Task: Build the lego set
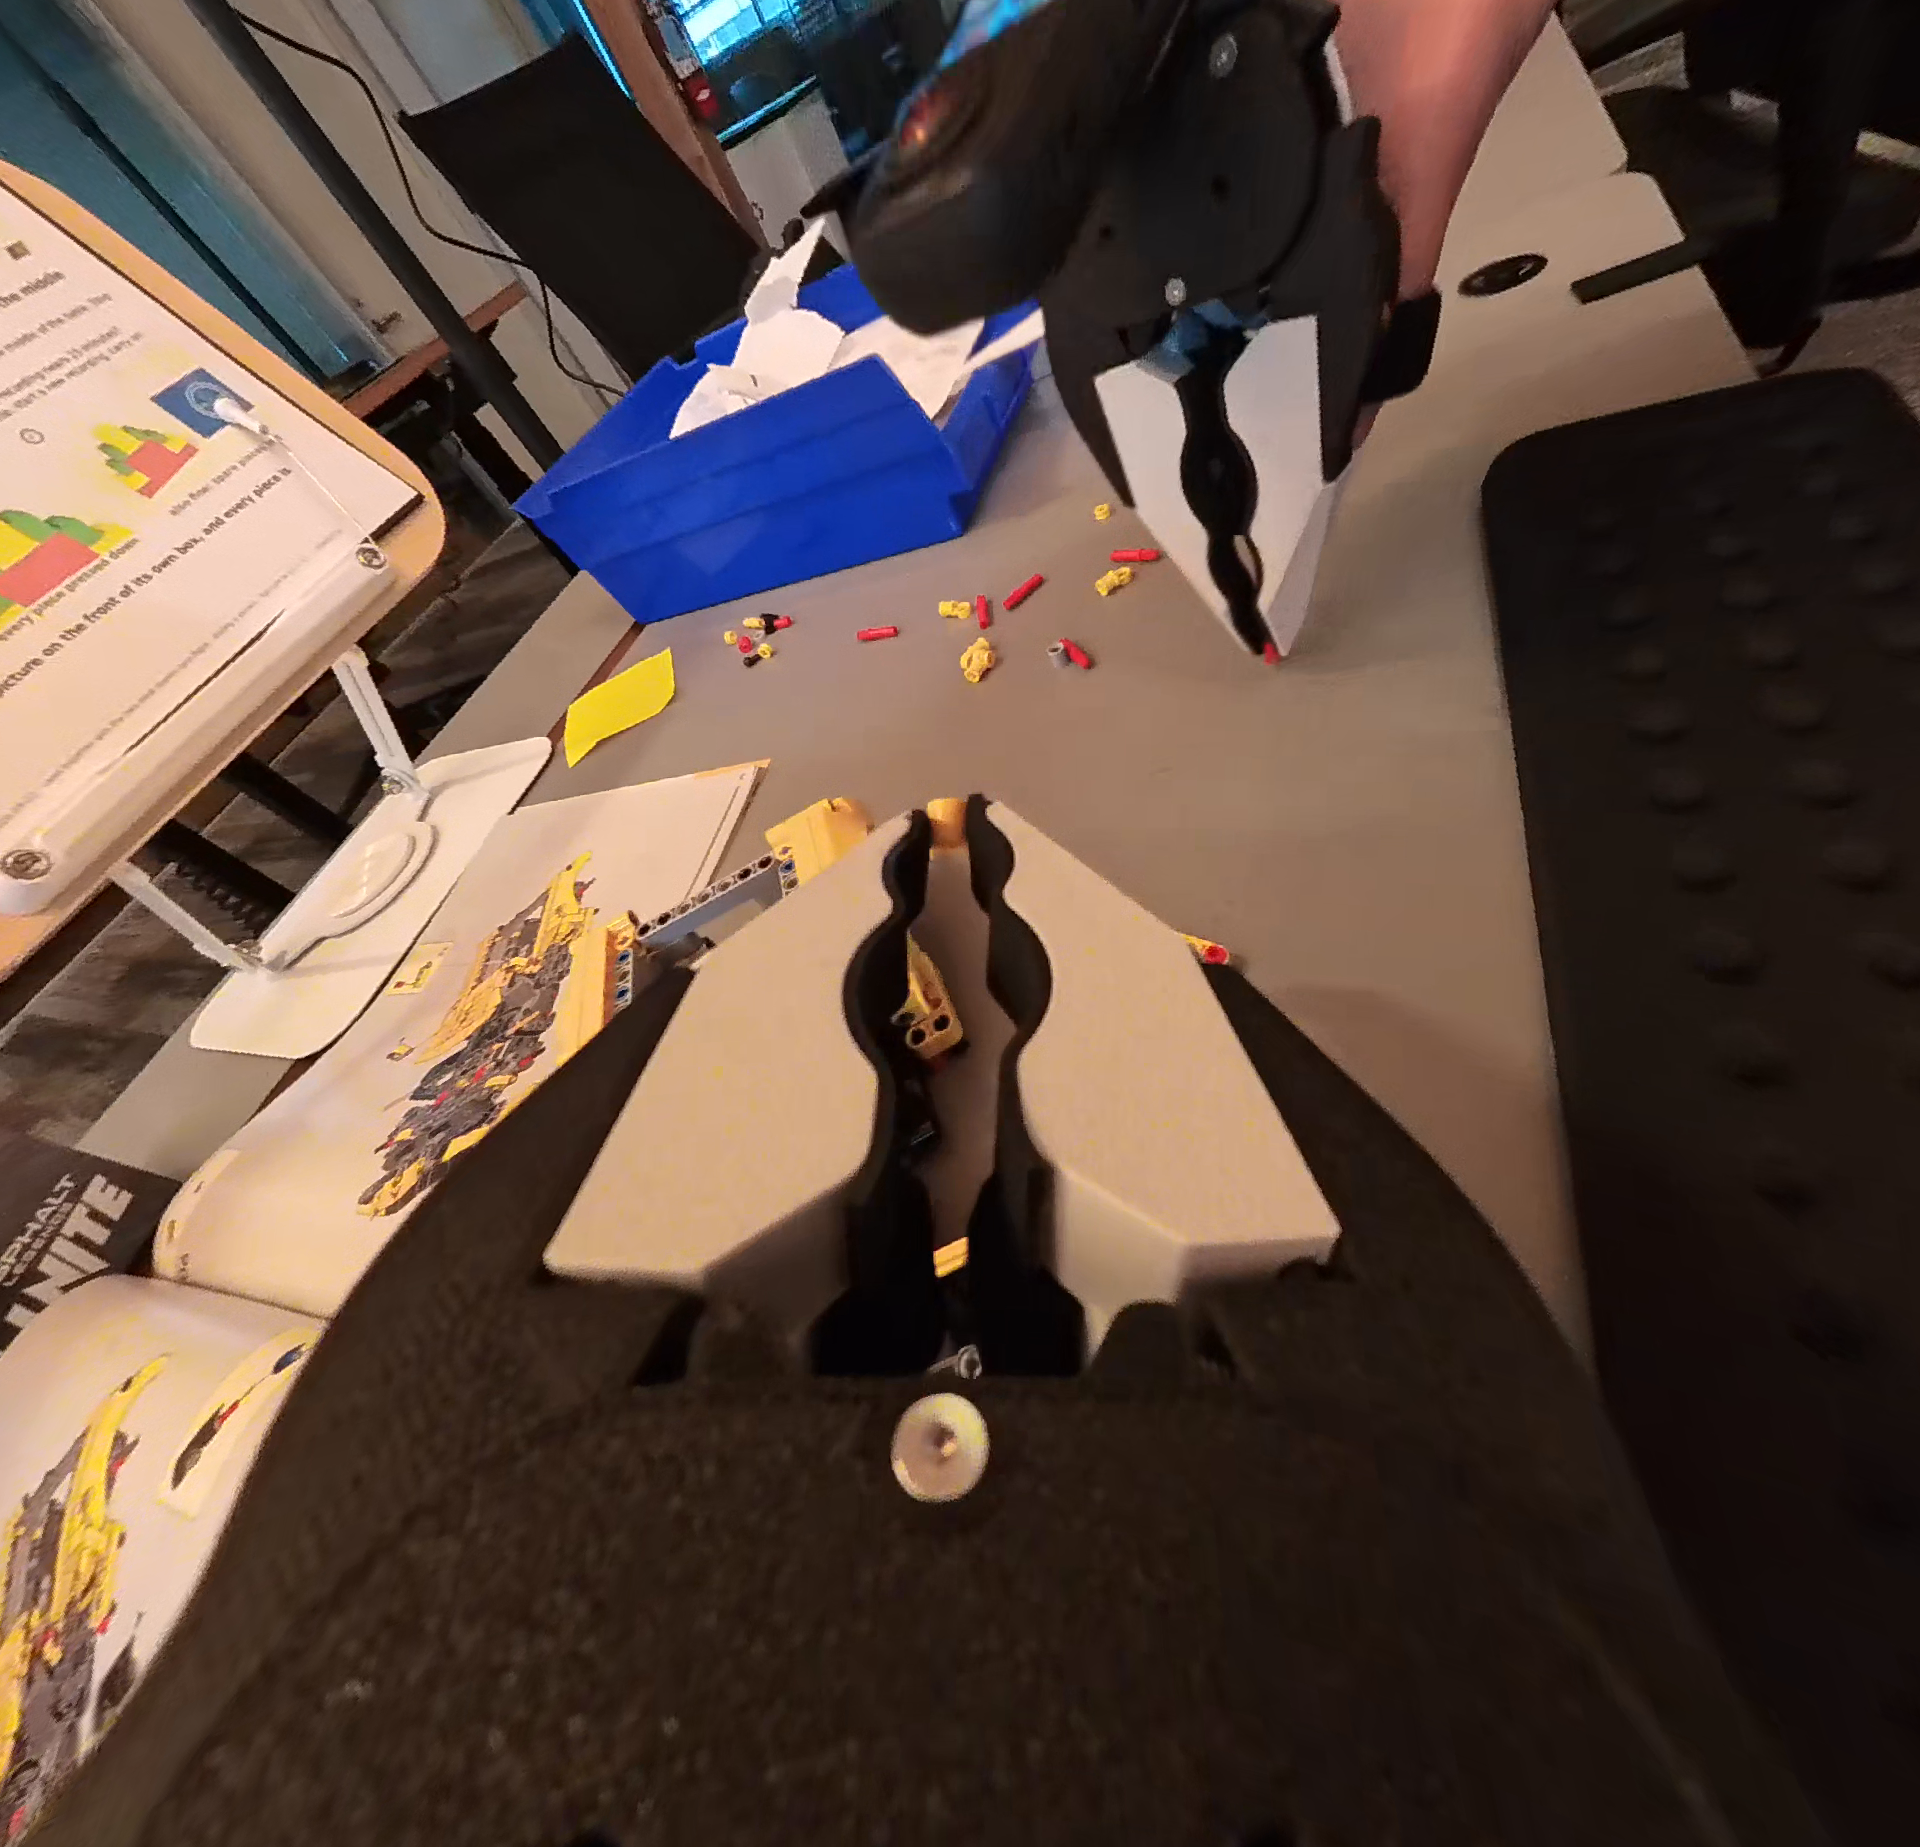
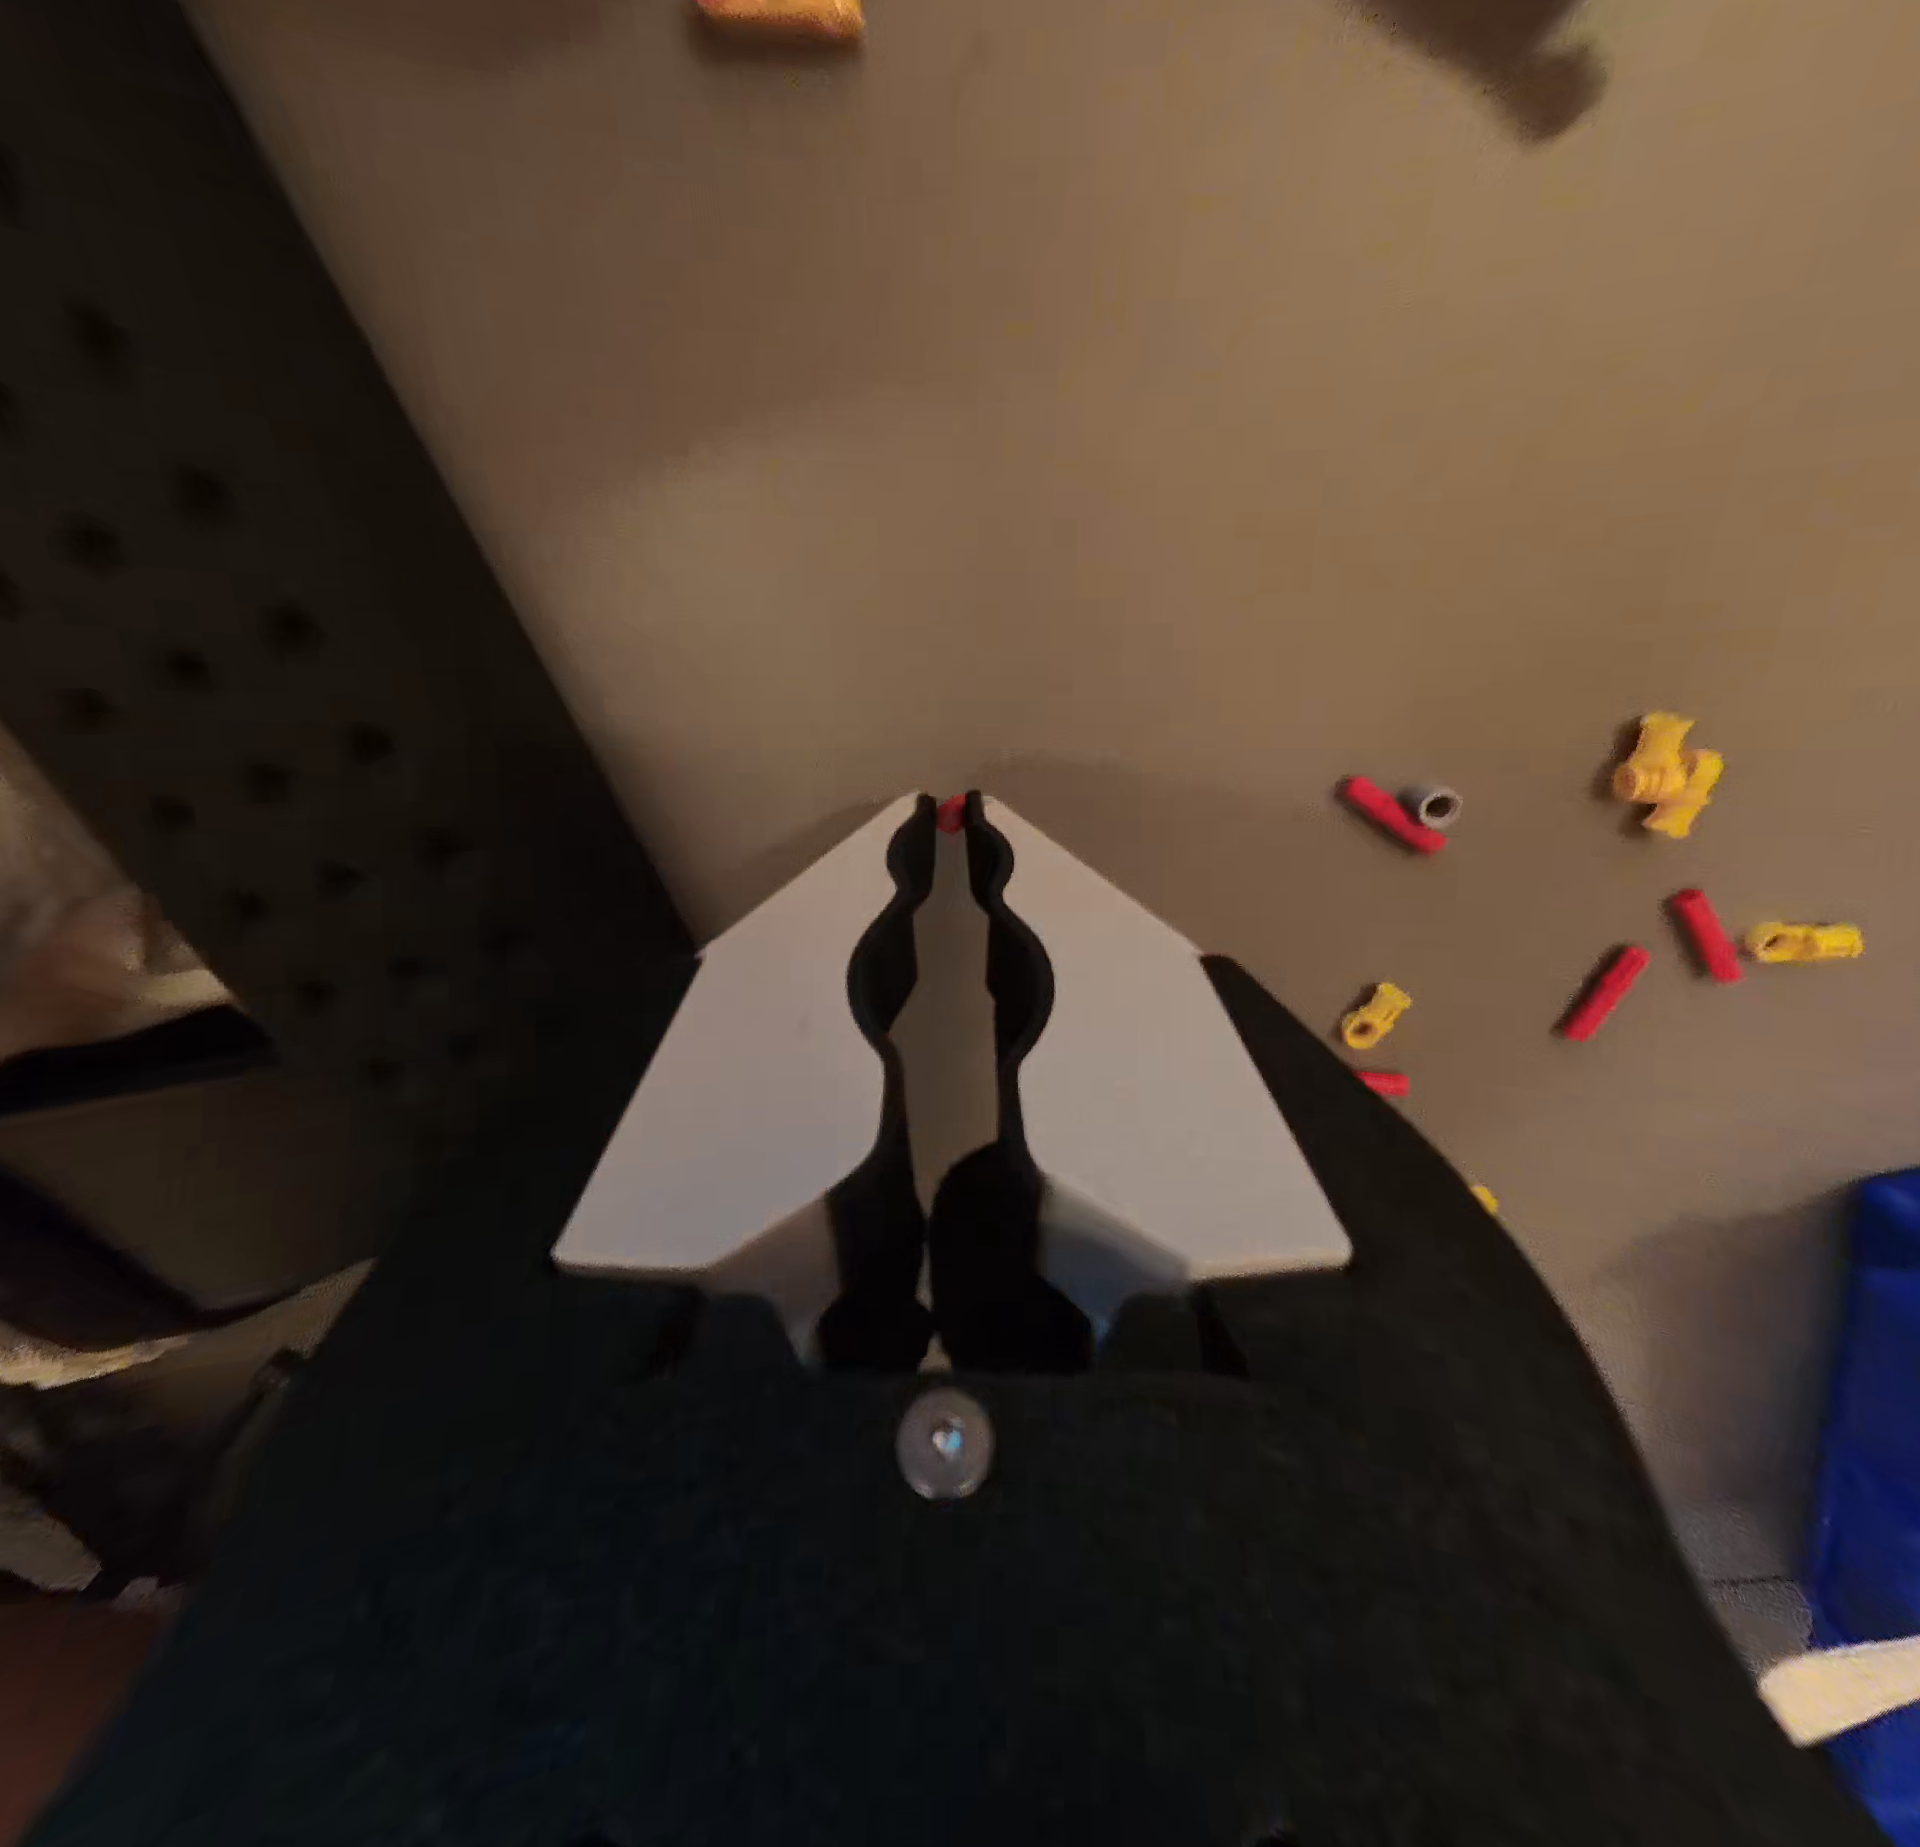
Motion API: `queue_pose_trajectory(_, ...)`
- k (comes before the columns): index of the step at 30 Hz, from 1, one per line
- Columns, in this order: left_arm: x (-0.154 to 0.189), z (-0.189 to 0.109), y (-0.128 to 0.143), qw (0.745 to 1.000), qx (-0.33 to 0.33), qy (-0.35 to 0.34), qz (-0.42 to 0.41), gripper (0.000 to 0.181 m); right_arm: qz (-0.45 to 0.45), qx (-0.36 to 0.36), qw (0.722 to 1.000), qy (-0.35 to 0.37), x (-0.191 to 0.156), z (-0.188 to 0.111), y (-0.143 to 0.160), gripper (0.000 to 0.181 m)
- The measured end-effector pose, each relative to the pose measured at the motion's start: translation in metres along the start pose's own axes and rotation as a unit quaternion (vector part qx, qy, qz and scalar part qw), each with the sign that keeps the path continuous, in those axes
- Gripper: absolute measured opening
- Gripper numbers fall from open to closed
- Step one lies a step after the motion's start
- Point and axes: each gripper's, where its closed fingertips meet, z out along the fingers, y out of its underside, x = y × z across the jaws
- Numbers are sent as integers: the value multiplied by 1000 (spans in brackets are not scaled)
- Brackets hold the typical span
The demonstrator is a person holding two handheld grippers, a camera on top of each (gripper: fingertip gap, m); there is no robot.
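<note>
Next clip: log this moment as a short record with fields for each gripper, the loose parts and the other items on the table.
left gripper: shut on yellow lego assembly, over the instruction booklet
right gripper: tips at the table, pinching a small red pin
loose parts: red pins and yellow connectors scattered near the blue bin
other: black mat, yellow sticky note
</note>
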Motion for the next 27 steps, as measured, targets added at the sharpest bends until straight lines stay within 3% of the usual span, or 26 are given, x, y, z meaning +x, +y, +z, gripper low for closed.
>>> queue_pose_trajectory(27,0,1,3,1000,-6,1,-2,7,-2,-32,999,12,4,9,15,9)
